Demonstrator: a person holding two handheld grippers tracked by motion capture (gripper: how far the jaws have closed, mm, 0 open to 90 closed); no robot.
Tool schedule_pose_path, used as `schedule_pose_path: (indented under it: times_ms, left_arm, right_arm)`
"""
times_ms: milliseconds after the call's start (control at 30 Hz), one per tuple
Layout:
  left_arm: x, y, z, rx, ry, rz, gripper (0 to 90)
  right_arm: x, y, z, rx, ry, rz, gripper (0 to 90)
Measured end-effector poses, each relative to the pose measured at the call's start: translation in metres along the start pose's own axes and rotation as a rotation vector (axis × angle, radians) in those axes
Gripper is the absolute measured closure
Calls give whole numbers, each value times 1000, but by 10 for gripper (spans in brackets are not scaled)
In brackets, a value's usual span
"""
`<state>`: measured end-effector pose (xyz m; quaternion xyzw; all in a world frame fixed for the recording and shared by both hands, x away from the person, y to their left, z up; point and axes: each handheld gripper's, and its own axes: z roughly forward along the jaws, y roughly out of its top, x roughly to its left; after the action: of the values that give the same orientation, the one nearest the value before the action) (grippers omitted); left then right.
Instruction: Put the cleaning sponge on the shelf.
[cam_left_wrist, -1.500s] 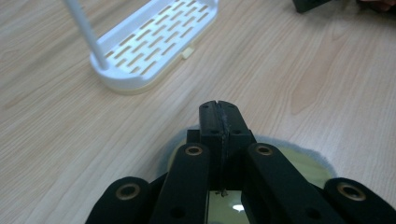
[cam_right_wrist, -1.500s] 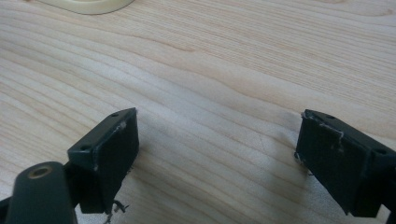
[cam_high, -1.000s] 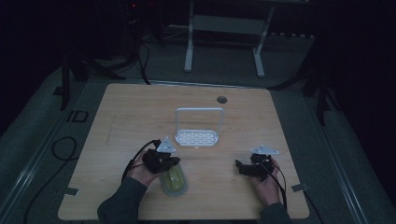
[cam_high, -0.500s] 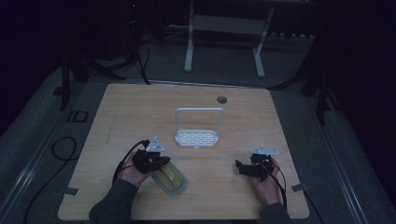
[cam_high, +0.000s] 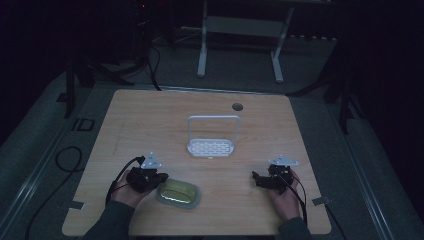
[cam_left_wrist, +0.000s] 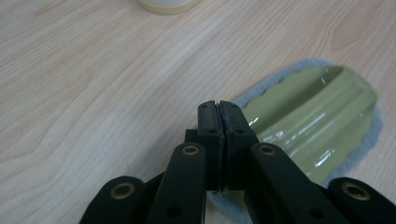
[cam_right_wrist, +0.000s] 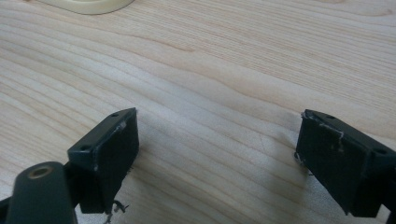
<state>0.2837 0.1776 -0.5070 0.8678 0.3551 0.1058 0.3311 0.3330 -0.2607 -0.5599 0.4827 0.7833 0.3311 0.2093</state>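
A glossy olive-green oblong dish with a grey rim (cam_high: 177, 193) lies near the table's front edge, left of centre. My left gripper (cam_high: 161, 178) sits just left of it, tips by its rim. In the left gripper view the jaws (cam_left_wrist: 218, 105) stand pressed together with nothing between them, though they have just been opening slightly; the green dish (cam_left_wrist: 317, 121) lies right behind them. My right gripper (cam_high: 256, 178) rests low at the front right, its jaws (cam_right_wrist: 217, 140) wide apart over bare wood.
A white perforated rack with an upright wire handle (cam_high: 211, 148) stands mid-table. A round hole (cam_high: 237, 106) is near the far edge. A pale rounded rim (cam_left_wrist: 166, 4) shows at the top of the left gripper view.
My left gripper has drawn back to the left, off the green dish, which now lies uncovered beside it. The right hand has stayed put.
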Motion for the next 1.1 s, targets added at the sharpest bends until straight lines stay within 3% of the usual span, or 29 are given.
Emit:
schedule_pose_path:
  times_ms: [100, 133, 300, 400, 433, 633, 800, 1100]
  left_arm:
    - [-5, 5, -5, -29, -18, 12, 870]
    - [-13, 12, -6, -46, -37, 35, 870]
    - [-29, 22, -4, -52, -80, 80, 871]
    - [-41, 26, 1, -36, -111, 115, 873]
    - [-51, 26, 5, -19, -132, 146, 873]
    - [-69, 26, 12, 19, -172, 203, 877]
    - [-75, 26, 20, 61, -173, 237, 884]
    - [-66, 29, 25, 55, -125, 211, 889]
  right_arm:
    - [0, 0, 0, 0, 0, 0, 128]
    - [0, 0, 0, 0, 0, 0, 128]
    - [0, 0, 0, 0, 0, 0, 128]
    - [0, 0, 0, 0, 0, -1, 128]
    - [0, 0, 0, 0, 0, 0, 128]
    - [0, 0, 0, 0, 0, 1, 128]
    - [0, 0, 0, 0, 0, 1, 128]
    - [0, 0, 0, 0, 0, 0, 128]
